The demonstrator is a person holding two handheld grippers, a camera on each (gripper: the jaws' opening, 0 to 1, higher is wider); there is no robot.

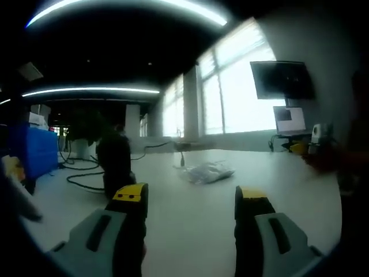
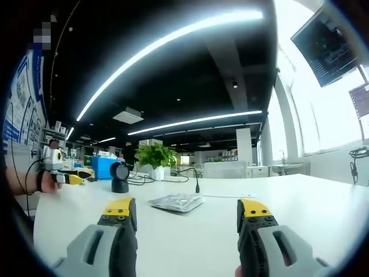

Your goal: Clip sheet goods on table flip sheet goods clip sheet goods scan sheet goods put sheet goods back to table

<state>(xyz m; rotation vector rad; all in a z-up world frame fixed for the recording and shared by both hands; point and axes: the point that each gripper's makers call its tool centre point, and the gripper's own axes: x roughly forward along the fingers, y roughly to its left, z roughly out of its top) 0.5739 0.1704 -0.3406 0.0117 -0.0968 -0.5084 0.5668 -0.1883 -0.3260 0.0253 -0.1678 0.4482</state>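
Observation:
A flat packet in clear plastic, the sheet goods point(image 2: 176, 202), lies on the white table point(image 2: 300, 208) ahead of my right gripper point(image 2: 188, 212), whose jaws stand wide apart with nothing between them. In the left gripper view the same packet point(image 1: 206, 172) lies farther off on the table point(image 1: 190, 225), beyond my open left gripper point(image 1: 193, 197). A black scanner on a stand point(image 2: 120, 176) rises left of the packet; it appears dark and close point(image 1: 115, 164) just beyond the left jaw. At the far left of the right gripper view the left gripper point(image 2: 64, 178) is held in a hand.
Black cables point(image 1: 81, 173) trail over the table's far left. A blue box point(image 2: 102, 166) and a green plant point(image 2: 154, 157) stand behind the scanner. A wall monitor point(image 1: 282, 79) and a laptop point(image 1: 290, 121) sit at the right by bright windows.

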